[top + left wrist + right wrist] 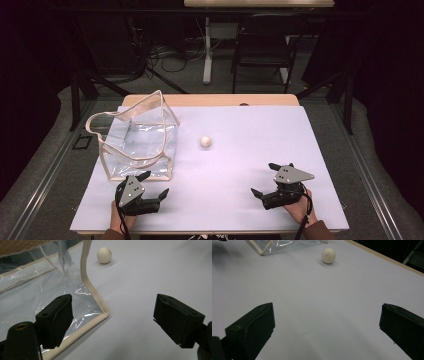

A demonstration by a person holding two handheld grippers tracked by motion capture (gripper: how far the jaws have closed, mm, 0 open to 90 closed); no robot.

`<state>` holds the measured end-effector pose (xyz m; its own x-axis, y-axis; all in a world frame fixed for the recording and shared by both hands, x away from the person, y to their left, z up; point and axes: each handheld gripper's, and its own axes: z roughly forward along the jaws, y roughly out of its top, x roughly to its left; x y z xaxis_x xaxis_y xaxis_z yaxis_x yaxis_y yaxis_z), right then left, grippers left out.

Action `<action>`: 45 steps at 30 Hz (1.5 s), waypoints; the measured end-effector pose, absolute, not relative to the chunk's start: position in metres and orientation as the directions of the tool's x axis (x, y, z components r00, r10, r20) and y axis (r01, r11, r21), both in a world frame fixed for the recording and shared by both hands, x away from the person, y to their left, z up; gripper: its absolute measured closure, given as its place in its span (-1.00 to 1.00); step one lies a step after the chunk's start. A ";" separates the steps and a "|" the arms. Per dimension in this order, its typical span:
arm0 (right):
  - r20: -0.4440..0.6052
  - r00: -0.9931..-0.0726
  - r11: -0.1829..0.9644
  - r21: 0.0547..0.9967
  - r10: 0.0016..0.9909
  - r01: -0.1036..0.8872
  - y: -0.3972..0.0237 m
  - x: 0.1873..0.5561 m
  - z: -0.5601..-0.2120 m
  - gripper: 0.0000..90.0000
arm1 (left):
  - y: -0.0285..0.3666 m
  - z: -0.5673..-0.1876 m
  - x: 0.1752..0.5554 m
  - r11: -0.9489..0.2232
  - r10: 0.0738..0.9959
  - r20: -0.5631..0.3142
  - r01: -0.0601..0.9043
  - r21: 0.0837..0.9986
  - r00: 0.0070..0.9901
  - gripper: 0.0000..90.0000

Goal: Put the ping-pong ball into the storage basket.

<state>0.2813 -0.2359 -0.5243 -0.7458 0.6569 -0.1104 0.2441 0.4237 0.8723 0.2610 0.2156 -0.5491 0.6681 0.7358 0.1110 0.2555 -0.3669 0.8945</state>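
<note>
- Near the table's front edge, the left gripper and right gripper sit low, jaws wide apart, holding nothing.
- Between them, farther back, rests a smooth, round, cream ball just beside a clear, shiny plastic bag.

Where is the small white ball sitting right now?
In the high view the small white ball lies on the pale tabletop near its middle, just right of the clear plastic bag with beige trim and apart from it, beyond both open hand-held grippers.

A lab: black curtains, floor cables, bare test table.
</note>
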 end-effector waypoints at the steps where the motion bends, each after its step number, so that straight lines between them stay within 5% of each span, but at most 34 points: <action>1: -0.119 -0.750 0.434 0.869 0.651 0.239 -0.233 0.284 -0.523 -1.00 | 0.216 -0.549 0.261 -0.368 0.735 0.112 0.255 0.894 0.668 -0.64; 45: -0.127 -0.785 0.492 0.836 0.606 0.244 -0.199 0.327 -0.513 -1.00 | 0.215 -0.549 0.260 -0.382 0.727 0.121 0.251 0.889 0.676 -0.64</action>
<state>0.3267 -0.1989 -0.5130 -0.7852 0.6061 -0.1270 0.2444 0.4917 0.8357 0.2605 0.2148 -0.5492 0.6757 0.7271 0.1214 0.2514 -0.3820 0.8893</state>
